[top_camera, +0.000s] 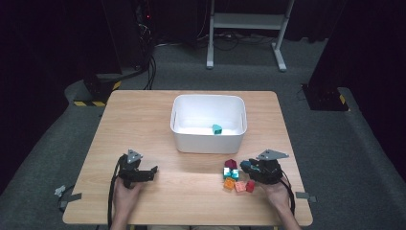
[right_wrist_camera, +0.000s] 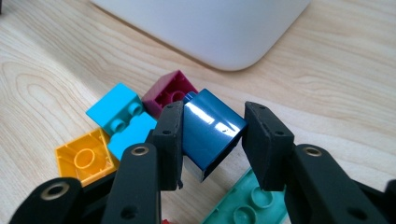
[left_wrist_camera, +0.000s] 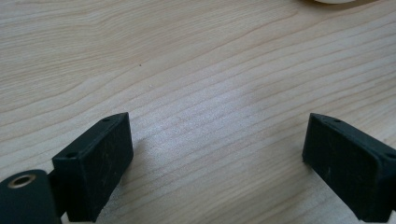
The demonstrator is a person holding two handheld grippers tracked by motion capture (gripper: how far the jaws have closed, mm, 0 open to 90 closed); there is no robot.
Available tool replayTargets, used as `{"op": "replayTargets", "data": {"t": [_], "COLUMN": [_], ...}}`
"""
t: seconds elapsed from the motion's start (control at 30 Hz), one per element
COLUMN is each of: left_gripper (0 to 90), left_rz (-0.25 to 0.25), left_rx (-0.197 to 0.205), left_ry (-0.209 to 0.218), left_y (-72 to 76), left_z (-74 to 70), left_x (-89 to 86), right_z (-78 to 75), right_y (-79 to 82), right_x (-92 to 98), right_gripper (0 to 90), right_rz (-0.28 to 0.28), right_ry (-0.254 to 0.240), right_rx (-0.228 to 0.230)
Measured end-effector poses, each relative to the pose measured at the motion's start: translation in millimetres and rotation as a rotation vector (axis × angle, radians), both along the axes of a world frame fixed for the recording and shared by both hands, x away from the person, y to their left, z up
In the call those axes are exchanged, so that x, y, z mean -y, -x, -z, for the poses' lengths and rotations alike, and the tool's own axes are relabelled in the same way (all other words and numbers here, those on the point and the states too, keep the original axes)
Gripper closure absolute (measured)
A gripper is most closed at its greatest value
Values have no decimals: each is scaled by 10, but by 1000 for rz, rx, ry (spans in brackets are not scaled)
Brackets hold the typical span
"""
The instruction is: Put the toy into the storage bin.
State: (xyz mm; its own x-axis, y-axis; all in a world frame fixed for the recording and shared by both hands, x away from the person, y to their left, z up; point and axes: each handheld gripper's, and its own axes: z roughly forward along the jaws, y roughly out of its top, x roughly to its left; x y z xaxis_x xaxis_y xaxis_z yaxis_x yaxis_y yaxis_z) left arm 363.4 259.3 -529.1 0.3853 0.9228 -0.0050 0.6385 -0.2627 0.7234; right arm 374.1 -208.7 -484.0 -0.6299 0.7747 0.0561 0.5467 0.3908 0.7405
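Left gripper (top_camera: 154, 169) rested on the table (top_camera: 143, 120) well left of the white bin (top_camera: 208, 140) and nearer the person, jaws spread wide over bare wood, nothing between them.

White bin stood at mid-table toward the far edge. One teal brick (top_camera: 217, 129) lay inside, against the near wall.

Just in front of the bin's right near corner lay the loose pile: a cyan brick (right_wrist_camera: 120, 113), a maroon brick (right_wrist_camera: 168, 91), an orange brick (right_wrist_camera: 86, 158) turned hollow side up, and a green plate (right_wrist_camera: 247, 205).

Right gripper (right_wrist_camera: 212, 140) sat over that pile, jaws narrowed on a dark blue brick (right_wrist_camera: 210, 128). Both pads seemed to touch its sides; the brick stood tilted, one corner low. Whether it had left the table could not be told.

Judged step: the pick, grip just made on one brick, sorting into the bin barely begun. Next move would call for a straight lift clear of the neighbours, then a carry over the bin's near wall before release.

Surface: pale wood-grain tabletop, matte. Room: dark, grey carpet, cables at far left, a white metal stand (top_camera: 246, 21) behind the bin.
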Motion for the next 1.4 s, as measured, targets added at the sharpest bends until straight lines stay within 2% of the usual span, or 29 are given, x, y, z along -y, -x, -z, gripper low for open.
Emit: {"op": "replayTargets", "data": {"t": [0.4, 0.73, 1.0, 1.4], "left_gripper": [90, 90, 90, 90], "left_rz": [0, 0, 0, 1], "left_rx": [0, 0, 0, 0], "left_ry": [0, 1, 2, 2], "left_y": [0, 0, -1, -1], "left_z": [0, 0, 1, 1], "left_x": [0, 0, 1, 0], "right_z": [-253, -437, -664, -1033], "right_y": [-10, -36, -51, -161], "right_x": [17, 10, 16, -10], "right_gripper": [597, 597, 597, 597], "right_rz": [-13, -31, -46, -67], "right_ry": [-32, -48, -66, -114], "right_rx": [46, 59, 95, 90]}}
